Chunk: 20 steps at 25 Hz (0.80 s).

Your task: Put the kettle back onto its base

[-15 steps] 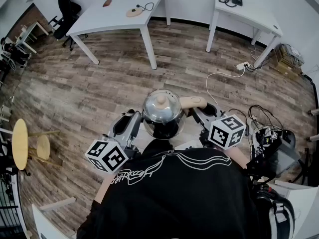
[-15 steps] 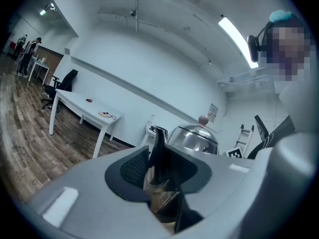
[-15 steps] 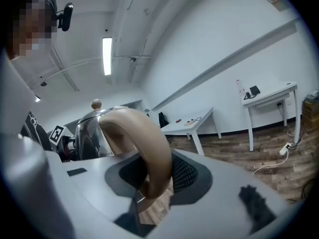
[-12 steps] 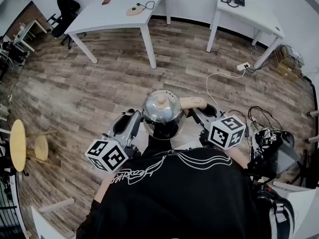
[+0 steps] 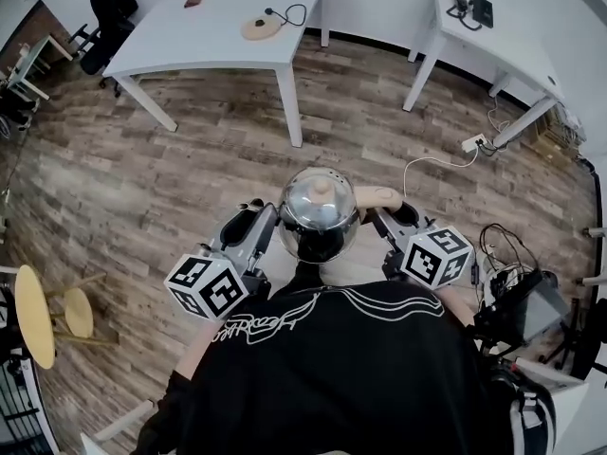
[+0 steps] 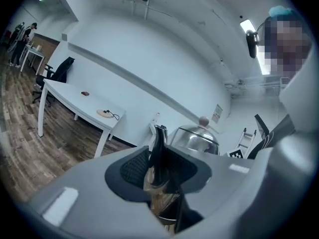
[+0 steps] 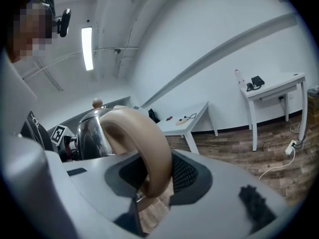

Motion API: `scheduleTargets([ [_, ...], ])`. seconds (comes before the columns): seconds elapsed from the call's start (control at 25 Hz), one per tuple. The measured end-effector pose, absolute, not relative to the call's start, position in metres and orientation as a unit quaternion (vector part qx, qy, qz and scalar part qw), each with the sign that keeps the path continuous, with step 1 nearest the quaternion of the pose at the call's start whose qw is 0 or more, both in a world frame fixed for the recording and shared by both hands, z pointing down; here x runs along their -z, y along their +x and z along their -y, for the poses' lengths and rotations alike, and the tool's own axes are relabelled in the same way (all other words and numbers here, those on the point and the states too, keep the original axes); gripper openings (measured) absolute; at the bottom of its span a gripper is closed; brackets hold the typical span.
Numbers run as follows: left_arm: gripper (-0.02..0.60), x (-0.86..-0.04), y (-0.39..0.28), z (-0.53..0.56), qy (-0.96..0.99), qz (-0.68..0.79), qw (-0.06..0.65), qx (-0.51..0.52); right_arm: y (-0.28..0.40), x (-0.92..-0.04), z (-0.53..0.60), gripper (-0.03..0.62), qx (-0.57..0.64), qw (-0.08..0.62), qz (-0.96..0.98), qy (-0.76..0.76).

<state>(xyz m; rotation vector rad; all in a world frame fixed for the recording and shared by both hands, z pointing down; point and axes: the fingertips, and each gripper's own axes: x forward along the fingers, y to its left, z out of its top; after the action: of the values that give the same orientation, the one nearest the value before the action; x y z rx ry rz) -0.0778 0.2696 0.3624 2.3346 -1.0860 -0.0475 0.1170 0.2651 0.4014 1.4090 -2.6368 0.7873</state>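
Observation:
A steel kettle [image 5: 318,211] with a domed lid and tan knob hangs in the air in front of the person, between both grippers. My left gripper [image 5: 263,232] is shut on its dark spout [image 6: 159,148], which stands between the pads. My right gripper [image 5: 384,218] is shut on the tan looped handle [image 7: 144,143]. The kettle's body [image 7: 92,133] shows beside the handle. The round tan base [image 5: 254,27] with its black cord lies on the far white table [image 5: 199,41]; it also shows as the base [image 6: 104,113] and the base [image 7: 182,119] in the gripper views.
Wood floor lies between the person and the table. A second white table [image 5: 493,36] stands at the back right, with a power strip and cable [image 5: 474,143] on the floor near it. An office chair [image 5: 104,8] is far left, a yellow stool [image 5: 28,301] at the left, and wired equipment [image 5: 522,301] at the right.
The whole view has shifted: the table with the base now lies slightly nearer and more to the right. Both grippers keep their hold on the kettle, which sits a little higher in the picture.

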Motion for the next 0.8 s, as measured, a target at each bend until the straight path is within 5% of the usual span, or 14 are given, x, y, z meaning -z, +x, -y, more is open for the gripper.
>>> scheduleTargets([
  [0.36, 0.109, -0.346, -0.125, -0.092, 0.886, 0.384, 0.26, 0.018, 0.068, -0.385, -0.1, 0.121, -0.233, 0.024, 0.853, 0.466],
  [0.8, 0.109, -0.35, -0.122, -0.007, 0.89, 0.372, 0.265, 0.008, 0.069, -0.388, -0.016, 0.118, -0.225, 0.046, 0.866, 0.444],
])
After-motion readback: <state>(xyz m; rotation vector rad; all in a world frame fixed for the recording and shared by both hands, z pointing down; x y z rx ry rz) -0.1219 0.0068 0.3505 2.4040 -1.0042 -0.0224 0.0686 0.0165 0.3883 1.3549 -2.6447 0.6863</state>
